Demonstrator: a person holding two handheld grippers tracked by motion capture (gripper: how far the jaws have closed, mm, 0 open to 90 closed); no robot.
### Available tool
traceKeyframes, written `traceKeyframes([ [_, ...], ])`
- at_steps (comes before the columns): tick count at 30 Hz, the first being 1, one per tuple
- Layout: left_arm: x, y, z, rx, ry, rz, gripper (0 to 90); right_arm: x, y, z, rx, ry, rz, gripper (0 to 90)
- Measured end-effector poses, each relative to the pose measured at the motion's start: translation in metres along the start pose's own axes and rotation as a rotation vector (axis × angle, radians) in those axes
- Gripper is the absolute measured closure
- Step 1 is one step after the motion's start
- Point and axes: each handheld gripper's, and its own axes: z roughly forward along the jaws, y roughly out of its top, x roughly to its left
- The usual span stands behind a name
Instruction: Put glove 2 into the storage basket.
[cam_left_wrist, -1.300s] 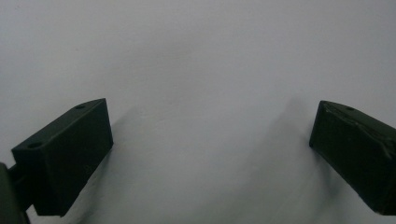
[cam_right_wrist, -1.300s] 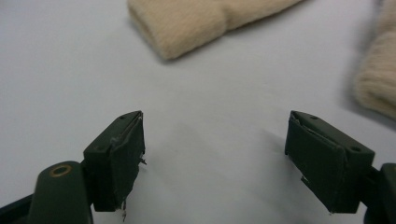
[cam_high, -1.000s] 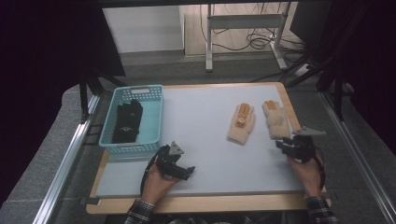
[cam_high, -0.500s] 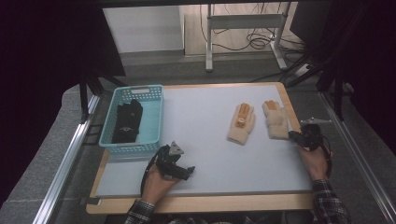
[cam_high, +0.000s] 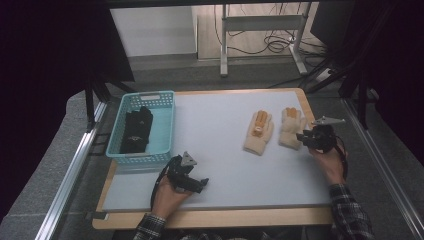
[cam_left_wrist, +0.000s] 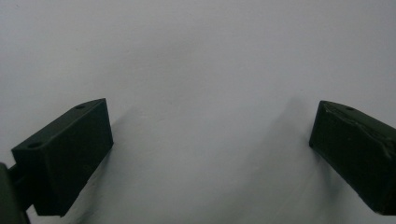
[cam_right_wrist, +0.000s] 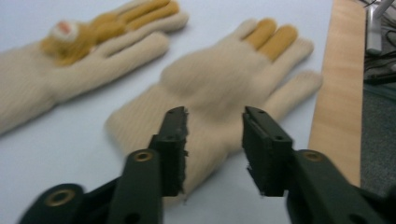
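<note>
Jaws parted on right gripper (cam_right_wrist: 215, 140), straddling cream glove (cam_right_wrist: 219, 88) cuff, nothing grasped

Each gripper is black, with two blocky black jaws carrying small round screw holes. The right gripper (cam_right_wrist: 212, 144) has brass-coloured pivot bushings on its jaw arms. A grey three-cornered plate tops the left gripper (cam_high: 187, 175). The person's sleeves are dark plaid.

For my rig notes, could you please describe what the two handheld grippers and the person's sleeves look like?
Both the left gripper and the right gripper are black with two blocky jaws, a grey three-cornered plate on top and a trailing black cable. The right jaws' pads look frayed. The sleeves are dark plaid.
</note>
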Motion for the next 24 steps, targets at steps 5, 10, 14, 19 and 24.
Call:
traceKeyframes([
  [5, 0.0, 0.0, 0.0, 0.0, 0.0, 0.0, 0.0, -0.004, 0.017, 0.021, -0.024, 0.029, -0.004, 45.2],
  [10, 0.0, 0.0, 0.0, 0.0, 0.001, 0.001, 0.0, -0.005, 0.026, 0.045, -0.012, 0.002, 0.0, 32.5],
  [14, 0.0, 0.0, 0.0, 0.003, 0.0, 0.004, 0.0, -0.01, 0.025, 0.058, 0.023, 0.008, 0.012, 29.3],
  [19, 0.0, 0.0, 0.0, 0.003, 0.001, 0.005, 0.0, -0.003, 0.022, 0.068, 0.058, 0.027, -0.042, 41.6],
  [24, 0.0, 0.0, 0.0, 0.002, 0.0, 0.005, 0.0, -0.002, 0.023, 0.067, 0.074, 0.044, -0.008, 54.2],
])
